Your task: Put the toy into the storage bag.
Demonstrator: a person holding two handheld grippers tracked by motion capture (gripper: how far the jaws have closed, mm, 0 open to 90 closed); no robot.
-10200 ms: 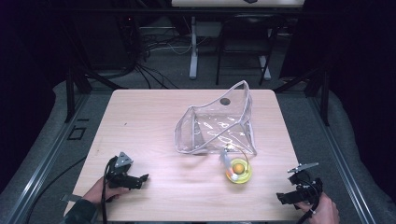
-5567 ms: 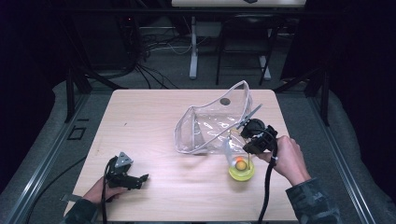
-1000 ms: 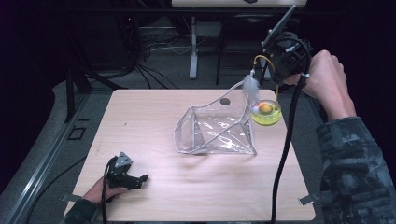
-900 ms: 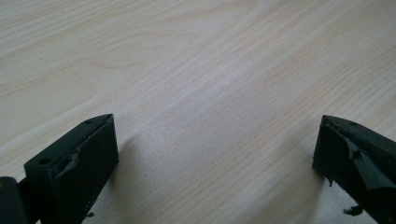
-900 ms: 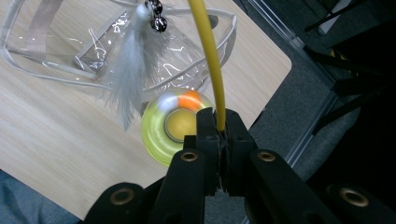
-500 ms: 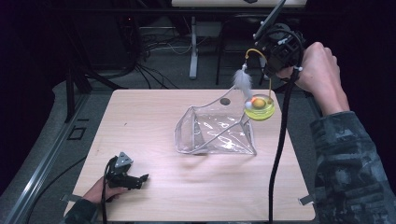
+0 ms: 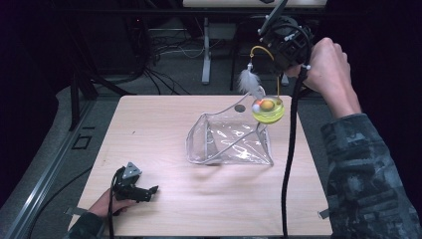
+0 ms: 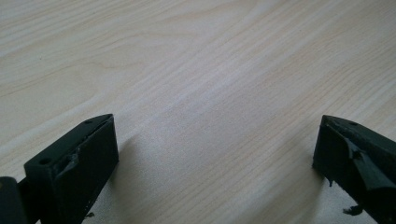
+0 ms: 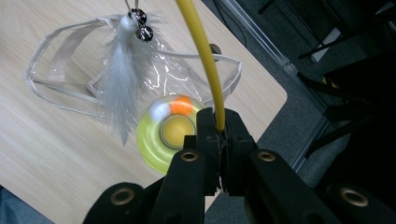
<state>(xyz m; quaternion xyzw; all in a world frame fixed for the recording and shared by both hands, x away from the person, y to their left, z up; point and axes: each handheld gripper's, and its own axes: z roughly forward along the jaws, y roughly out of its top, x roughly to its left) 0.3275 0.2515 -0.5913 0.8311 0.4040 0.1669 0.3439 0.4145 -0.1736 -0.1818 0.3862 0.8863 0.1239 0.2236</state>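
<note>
My right gripper (image 7: 276, 63) is raised above the table's far right and is shut on the yellow wire (image 9: 205, 60) of a cat toy. From the wire hang a yellow-green disc (image 7: 267, 110) with an orange ball in it, and a white feather (image 7: 247, 79) with small bells. The disc (image 9: 159, 137) and feather (image 9: 119, 88) hover over the far right corner of a clear plastic pouch (image 7: 229, 142) that lies open on the table. My left gripper (image 7: 149, 191) rests on the wood at the near left, jaws open (image 8: 215, 154) with nothing between them.
The light wooden table (image 7: 164, 129) has bare wood around the pouch. A black cable (image 7: 288, 164) trails from the right gripper down across the table's right side. Dark floor, cables and table legs lie beyond the far edge.
The right hand has carried the toy a little left and up, from beside the pouch's right edge to over its far corner; the feather has swung. The left gripper stayed still.
</note>
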